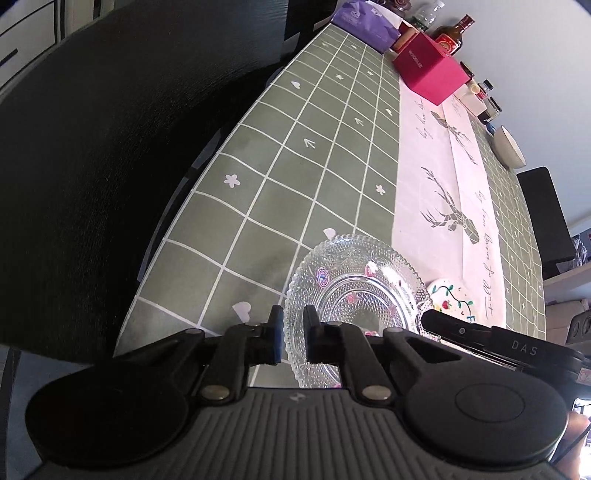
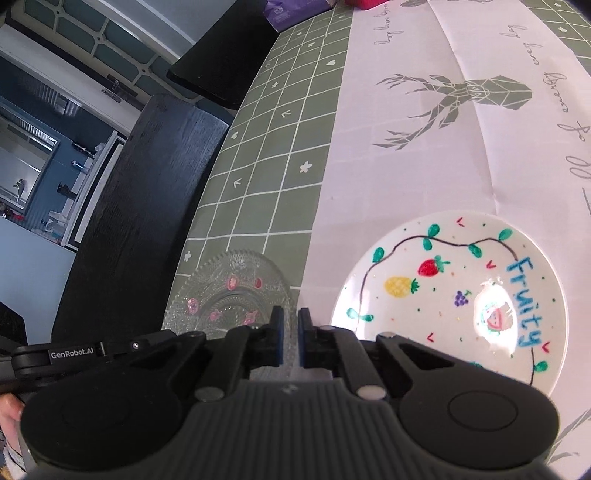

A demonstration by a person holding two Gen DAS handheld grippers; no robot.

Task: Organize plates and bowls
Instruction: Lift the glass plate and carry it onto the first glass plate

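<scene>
A clear glass plate (image 1: 354, 295) with pink flowers lies on the green checked tablecloth. My left gripper (image 1: 293, 332) has its jaws a little apart, straddling the plate's near left rim. The same glass plate shows in the right wrist view (image 2: 229, 291). My right gripper (image 2: 291, 334) has its jaws almost closed around that plate's right rim. A white plate with fruit drawings and the word "Fruity" (image 2: 454, 295) lies flat on the white runner, to the right of my right gripper. It also shows in the left wrist view (image 1: 452, 299). A white bowl (image 1: 509, 146) stands at the far right.
A black chair back (image 1: 92, 166) stands along the table's left edge. At the far end are a pink box (image 1: 428, 70), a purple bag (image 1: 365, 22), bottles (image 1: 452, 35) and small jars. A black object (image 1: 543, 214) stands at the right edge.
</scene>
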